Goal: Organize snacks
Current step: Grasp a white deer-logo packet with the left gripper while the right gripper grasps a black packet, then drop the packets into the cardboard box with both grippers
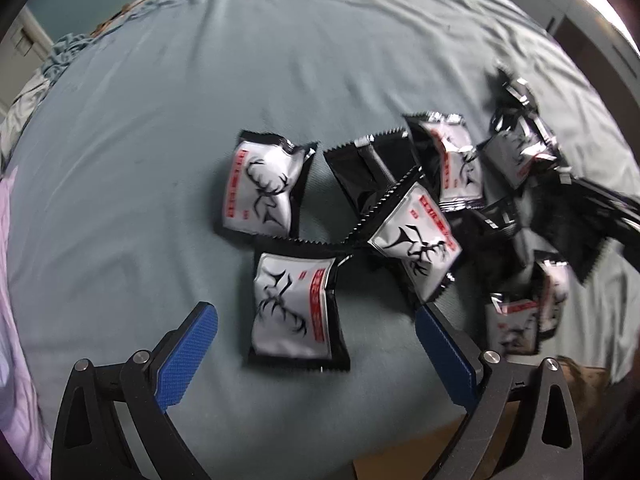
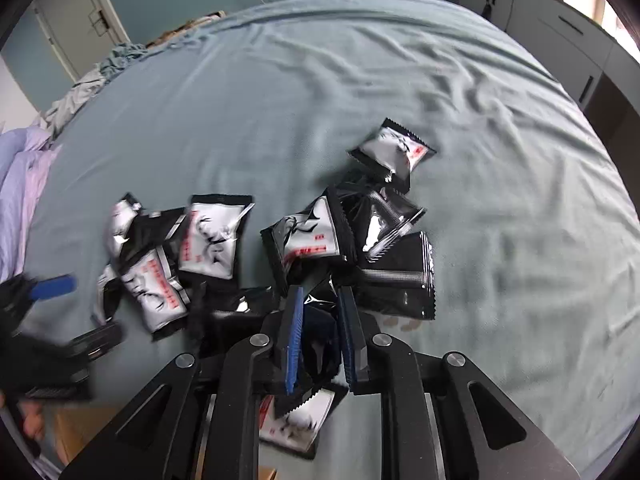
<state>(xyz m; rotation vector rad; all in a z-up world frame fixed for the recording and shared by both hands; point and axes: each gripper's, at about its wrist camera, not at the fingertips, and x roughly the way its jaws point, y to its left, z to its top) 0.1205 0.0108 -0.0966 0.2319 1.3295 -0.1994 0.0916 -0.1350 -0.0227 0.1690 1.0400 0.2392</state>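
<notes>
Several black-and-silver snack packets with a deer print lie scattered on a grey-green bed sheet (image 1: 160,120). In the left wrist view my left gripper (image 1: 316,316) is open, its blue pads on either side of the nearest packet (image 1: 296,312), just above it. More packets (image 1: 260,188) lie beyond and to the right. In the right wrist view my right gripper (image 2: 320,300) is shut on a black packet (image 2: 316,344), which hangs between the pads. Other packets (image 2: 308,236) lie ahead, one further off (image 2: 394,152). The left gripper shows blurred at the left edge (image 2: 52,284).
A lilac duvet (image 2: 20,168) lies at the bed's left side. Crumpled bedding (image 2: 88,84) sits at the far left corner. A door (image 2: 76,12) and white cabinets (image 2: 560,28) stand beyond the bed. A wooden surface (image 2: 76,428) shows at the bottom edge.
</notes>
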